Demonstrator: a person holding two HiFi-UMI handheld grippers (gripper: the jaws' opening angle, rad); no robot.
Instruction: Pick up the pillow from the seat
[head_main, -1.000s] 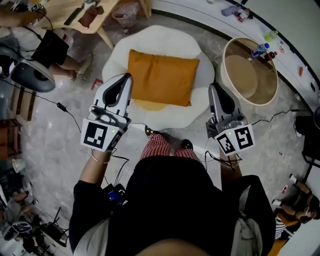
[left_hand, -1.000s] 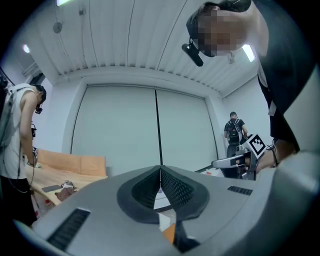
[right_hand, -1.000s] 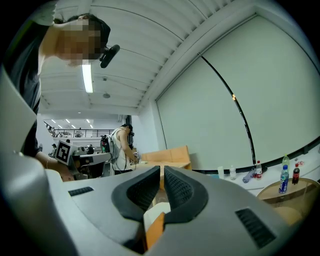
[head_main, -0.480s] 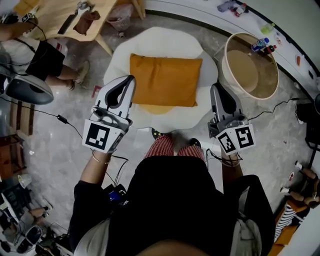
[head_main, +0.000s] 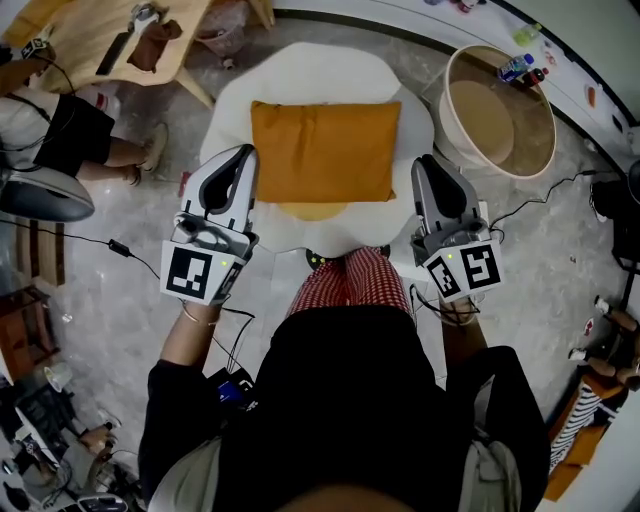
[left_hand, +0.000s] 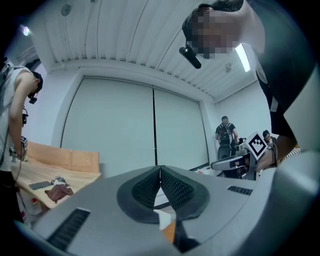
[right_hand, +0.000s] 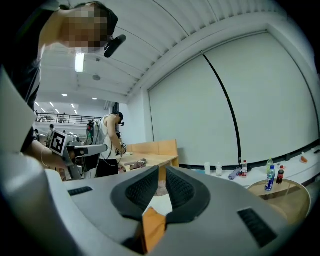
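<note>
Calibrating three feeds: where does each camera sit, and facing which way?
Head view: person's head, facing down at pillow on seat; torso, left gripper, right gripper show.
Left gripper view: on left gripper, level toward wall; shut jaws, right gripper show.
Right gripper view: on right gripper, level toward wooden table; jaws, left gripper show.
All three share the pillow.

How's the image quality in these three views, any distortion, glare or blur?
Head view: evenly lit, sharp on the orange pillow, edges bowed. Left gripper view: strong fisheye curving, dark corners, bright ceiling light. Right gripper view: same curving and dark corners, bright ceiling lamp.
</note>
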